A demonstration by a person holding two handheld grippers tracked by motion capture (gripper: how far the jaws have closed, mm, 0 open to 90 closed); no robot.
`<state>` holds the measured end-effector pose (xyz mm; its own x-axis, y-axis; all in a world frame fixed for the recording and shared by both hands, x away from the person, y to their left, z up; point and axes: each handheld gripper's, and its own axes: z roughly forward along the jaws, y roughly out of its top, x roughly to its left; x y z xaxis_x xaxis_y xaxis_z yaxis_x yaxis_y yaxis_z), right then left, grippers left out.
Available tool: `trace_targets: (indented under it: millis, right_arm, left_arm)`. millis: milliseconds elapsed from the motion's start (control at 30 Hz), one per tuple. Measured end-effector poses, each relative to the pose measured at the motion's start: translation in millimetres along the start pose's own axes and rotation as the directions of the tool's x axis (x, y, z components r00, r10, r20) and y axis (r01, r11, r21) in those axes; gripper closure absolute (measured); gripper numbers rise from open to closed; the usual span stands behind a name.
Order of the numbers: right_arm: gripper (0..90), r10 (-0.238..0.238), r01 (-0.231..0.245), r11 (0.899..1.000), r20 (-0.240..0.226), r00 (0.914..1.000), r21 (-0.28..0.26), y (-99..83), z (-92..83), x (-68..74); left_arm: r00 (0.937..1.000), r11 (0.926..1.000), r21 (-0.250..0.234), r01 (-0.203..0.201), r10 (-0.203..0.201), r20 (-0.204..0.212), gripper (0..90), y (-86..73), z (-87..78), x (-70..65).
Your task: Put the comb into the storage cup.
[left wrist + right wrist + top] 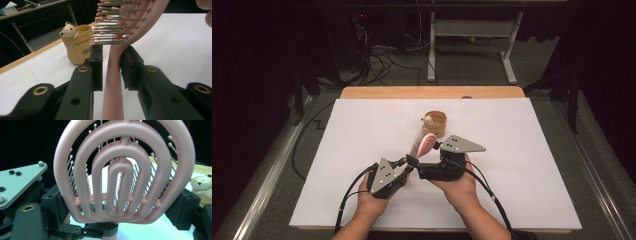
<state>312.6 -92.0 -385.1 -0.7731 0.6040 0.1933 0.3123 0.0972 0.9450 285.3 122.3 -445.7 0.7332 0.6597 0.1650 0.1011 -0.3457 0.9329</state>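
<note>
Now | right gripper (432, 150) jaws clamp hairbrush (424, 143) head | left gripper (408, 163) jaws seemingly loosened around handle | table mid-sheet

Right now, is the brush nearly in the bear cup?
Not yet. Done: the pink hairbrush is off the table. In hand: the right gripper grips its head, and the left gripper brackets its handle with a small gap showing. Left: likely into the bear cup, which looks empty.

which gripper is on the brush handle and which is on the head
The left gripper has the handle of the pink hairbrush between its jaws; the right gripper clamps the looped head.
</note>
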Motion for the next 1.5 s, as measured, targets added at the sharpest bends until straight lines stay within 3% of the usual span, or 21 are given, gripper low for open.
trace_targets:
  millis: [567, 1133, 1267, 1500]
  right_arm:
    - [20.3, 0.002, -0.002, 1.0, 0.008, 1.0, -0.006, 1.0, -2.4, -1.6]
    - [20.3, -0.006, 0.006, 1.0, 0.013, 0.9999, -0.01, 2.1, -4.1, -2.4]
    - [20.3, -0.004, 0.004, 1.0, 0.016, 0.9999, -0.011, 2.8, -5.4, -3.6]
    - [20.3, -0.014, 0.015, 1.0, 0.028, 0.9995, -0.016, 8.1, -9.2, -6.3]
  left_arm:
    - [0.9981, 0.9984, 0.017, 0.054, -0.054, 0.03, 46.2, -0.8, 4.0, 3.0]
    - [0.9942, 0.9966, 0.01, 0.082, -0.082, 0.069, 37.1, -1.9, 4.8, 5.7]
    - [0.9911, 0.995, 0.0, 0.1, -0.1, 0.089, 34.5, -2.5, 2.2, 10.9]
    - [0.9863, 0.9912, -0.003, 0.132, -0.131, 0.1, 22.0, -2.3, -3.7, 23.3]
